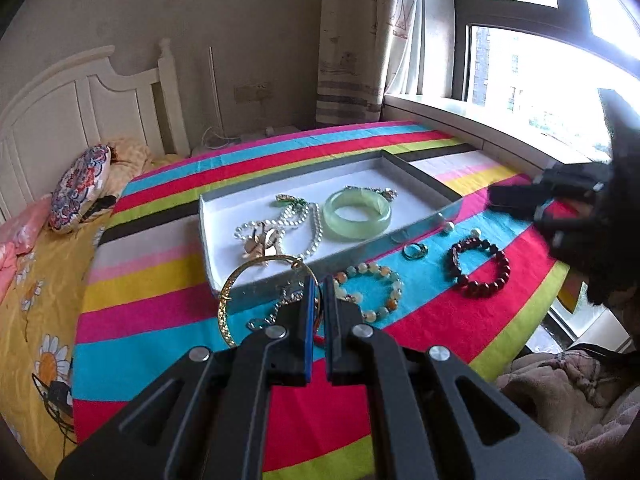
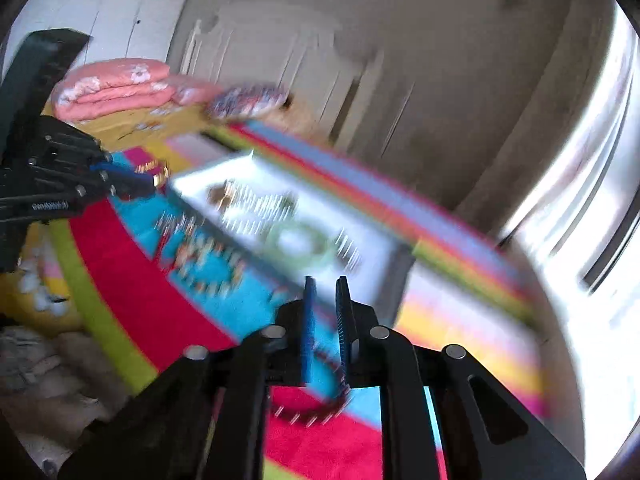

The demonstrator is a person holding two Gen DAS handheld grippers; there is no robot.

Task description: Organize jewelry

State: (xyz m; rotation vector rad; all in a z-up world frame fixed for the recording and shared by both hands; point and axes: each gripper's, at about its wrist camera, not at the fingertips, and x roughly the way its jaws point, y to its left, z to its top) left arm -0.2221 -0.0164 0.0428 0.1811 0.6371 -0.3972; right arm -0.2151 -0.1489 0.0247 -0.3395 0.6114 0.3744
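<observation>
In the left wrist view my left gripper [image 1: 319,280] is shut on a gold bangle [image 1: 232,292], held at the near edge of the white tray [image 1: 224,216]. The tray holds a green jade bangle [image 1: 357,213], a pearl necklace [image 1: 280,224] and small pieces. On the striped cloth lie a pale bead bracelet [image 1: 374,288], a dark red bead bracelet [image 1: 480,260], a ring [image 1: 414,251] and pearl earrings [image 1: 448,227]. My right gripper [image 1: 516,200] hovers at the right. In the blurred right wrist view, the right gripper [image 2: 326,280] stands slightly apart and empty above the red bracelet [image 2: 320,412].
A striped cloth [image 1: 160,320] covers the table beside a bed with a yellow sheet [image 1: 36,300], a round patterned cushion [image 1: 80,188] and pink bedding [image 2: 116,88]. A window [image 1: 540,60] and curtain [image 1: 352,40] stand behind. A blanket [image 1: 560,384] lies at the right.
</observation>
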